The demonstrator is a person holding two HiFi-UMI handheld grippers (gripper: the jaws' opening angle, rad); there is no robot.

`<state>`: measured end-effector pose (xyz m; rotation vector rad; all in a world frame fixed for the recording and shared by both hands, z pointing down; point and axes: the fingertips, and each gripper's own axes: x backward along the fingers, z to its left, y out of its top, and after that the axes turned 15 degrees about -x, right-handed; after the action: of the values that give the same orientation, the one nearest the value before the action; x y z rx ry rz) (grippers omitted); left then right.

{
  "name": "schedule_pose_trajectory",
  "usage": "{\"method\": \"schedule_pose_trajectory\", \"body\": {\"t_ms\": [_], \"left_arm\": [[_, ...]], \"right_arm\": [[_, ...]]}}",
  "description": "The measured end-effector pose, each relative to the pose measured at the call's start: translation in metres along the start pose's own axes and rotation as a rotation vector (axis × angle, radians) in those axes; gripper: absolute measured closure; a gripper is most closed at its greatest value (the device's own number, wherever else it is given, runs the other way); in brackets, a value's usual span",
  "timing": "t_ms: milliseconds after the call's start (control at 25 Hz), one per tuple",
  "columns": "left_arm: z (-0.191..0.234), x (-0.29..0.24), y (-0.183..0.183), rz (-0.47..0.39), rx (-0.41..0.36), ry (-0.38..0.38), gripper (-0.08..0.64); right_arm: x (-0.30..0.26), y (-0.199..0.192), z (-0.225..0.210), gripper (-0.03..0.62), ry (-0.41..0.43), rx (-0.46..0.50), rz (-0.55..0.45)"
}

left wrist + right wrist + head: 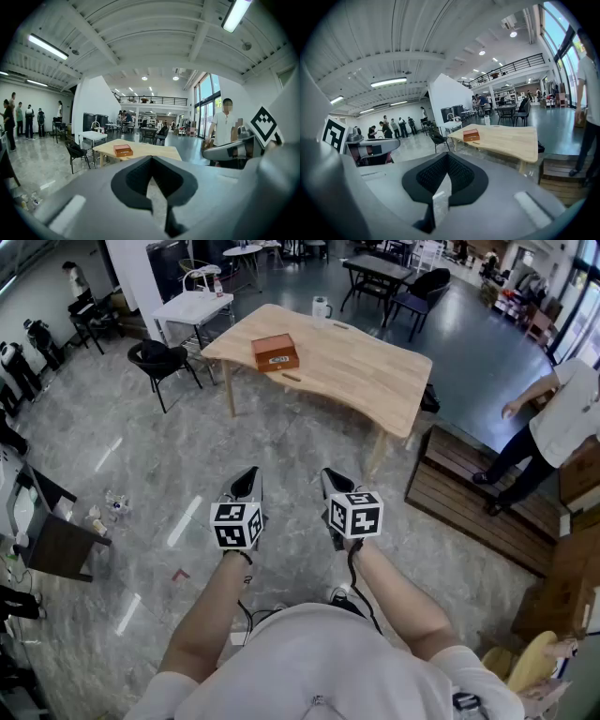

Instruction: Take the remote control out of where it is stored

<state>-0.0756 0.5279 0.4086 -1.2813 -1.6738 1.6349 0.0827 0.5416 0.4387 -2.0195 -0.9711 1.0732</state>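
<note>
A closed reddish-brown box (275,352) lies on the light wooden table (356,367), far ahead of me; it also shows as the box (123,150) and the box (471,135) in the gripper views. No remote control is in sight. My left gripper (248,476) and right gripper (330,478) hang side by side over the grey floor, well short of the table, both pointing toward it. Each has its jaws together with nothing between them, seen in the left gripper (151,164) and the right gripper (447,159).
A small dark stick (292,378) and a white jug (321,307) are on the table. A black chair (161,359) and a white table (192,307) stand at its left. At the right are a low wooden platform (478,498) and a person in a white shirt (553,427).
</note>
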Motion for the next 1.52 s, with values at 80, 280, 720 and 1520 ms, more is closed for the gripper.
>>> {"method": "schedule_pose_trajectory", "body": {"t_ms": [80,280,720,1520], "left_arm": [[0.001,0.002,-0.001,0.001,0.001,-0.002,0.560],[0.002,0.005,-0.004,0.000,0.005,-0.004,0.560],[0.016,0.028,-0.021,0.007,0.025,-0.001,0.560],[0.093,0.054,-0.098,0.056,0.117,0.008,0.560]], "right_arm": [[0.001,-0.001,0.002,0.568,-0.002,0.000,0.000],[0.001,-0.002,0.004,0.567,-0.006,-0.001,-0.004],[-0.003,-0.016,0.029,0.566,0.004,-0.003,0.008],[-0.047,-0.048,0.049,0.565,-0.046,-0.046,0.048]]}}
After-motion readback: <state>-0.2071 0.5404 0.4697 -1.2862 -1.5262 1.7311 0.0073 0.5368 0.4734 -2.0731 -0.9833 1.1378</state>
